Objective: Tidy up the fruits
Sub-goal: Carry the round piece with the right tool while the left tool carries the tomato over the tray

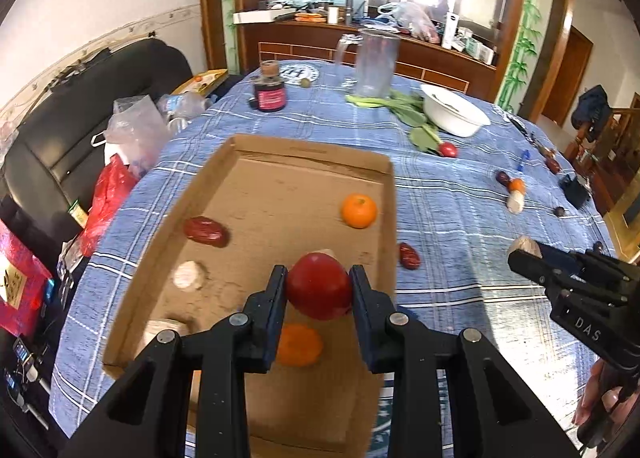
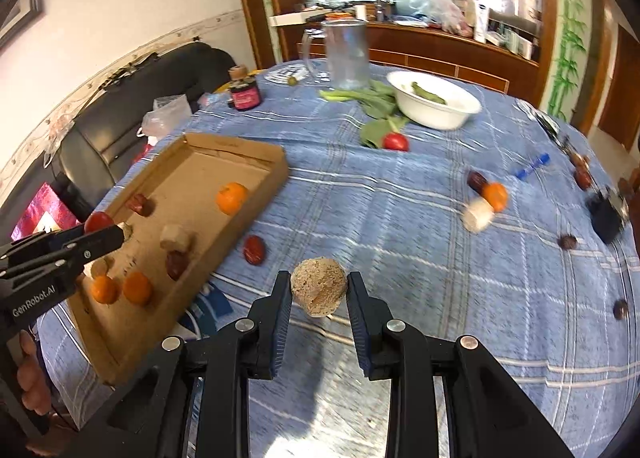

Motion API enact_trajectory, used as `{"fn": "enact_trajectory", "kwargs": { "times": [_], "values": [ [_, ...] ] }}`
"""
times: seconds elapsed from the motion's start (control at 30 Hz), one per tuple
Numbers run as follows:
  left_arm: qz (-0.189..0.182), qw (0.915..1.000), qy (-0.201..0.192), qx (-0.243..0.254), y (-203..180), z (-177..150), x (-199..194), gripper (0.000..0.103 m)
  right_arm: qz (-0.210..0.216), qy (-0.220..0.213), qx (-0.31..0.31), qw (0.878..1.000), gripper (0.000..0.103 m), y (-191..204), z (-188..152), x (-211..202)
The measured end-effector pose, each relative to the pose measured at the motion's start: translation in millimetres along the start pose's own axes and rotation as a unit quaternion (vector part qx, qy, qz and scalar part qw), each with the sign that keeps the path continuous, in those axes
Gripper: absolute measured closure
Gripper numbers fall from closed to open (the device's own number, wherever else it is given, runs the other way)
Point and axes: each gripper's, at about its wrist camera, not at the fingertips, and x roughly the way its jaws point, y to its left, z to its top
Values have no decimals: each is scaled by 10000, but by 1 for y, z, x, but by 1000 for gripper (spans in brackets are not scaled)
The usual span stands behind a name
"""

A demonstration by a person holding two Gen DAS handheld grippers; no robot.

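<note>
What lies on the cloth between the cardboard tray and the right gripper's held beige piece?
One red date lies on the blue tablecloth beside the cardboard tray, left of the right gripper; the right wrist view shows it.

The left gripper (image 1: 319,290) clamped a red round fruit (image 1: 319,285) between its fingers above the cardboard tray (image 1: 308,162). On the tray floor lay an orange mandarin (image 1: 359,211), a red date (image 1: 205,231), a pale round piece (image 1: 188,276) and a second mandarin (image 1: 299,345) under the fingers. Another date (image 1: 409,255) lay on the blue checked tablecloth (image 1: 460,226) just beside the tray. At the right edge the right gripper (image 1: 524,252) carried a tan chunk (image 1: 525,247).
</note>
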Motion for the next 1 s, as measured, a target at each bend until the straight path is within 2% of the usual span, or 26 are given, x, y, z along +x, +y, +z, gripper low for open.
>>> {"fn": "enact_trajectory", "kwargs": {
  "times": [0.43, 0.53, 0.77, 1.0],
  "values": [
    [384, 9987, 149, -303, 63, 12, 20, 73, 262, -28, -326, 9991, 73, 47, 44, 38],
    [360, 9983, 208, -398, 72, 17, 27, 73, 354, -32, -304, 9989, 73, 55, 58, 50],
    [394, 9977, 339, -429, 74, 30, 52, 73, 463, 86, -397, 9981, 73, 75, 86, 87],
    [348, 9974, 511, -378, 64, 42, 82, 73, 476, 436, -514, 9966, 73, 88, 98, 133]
  ]
}}
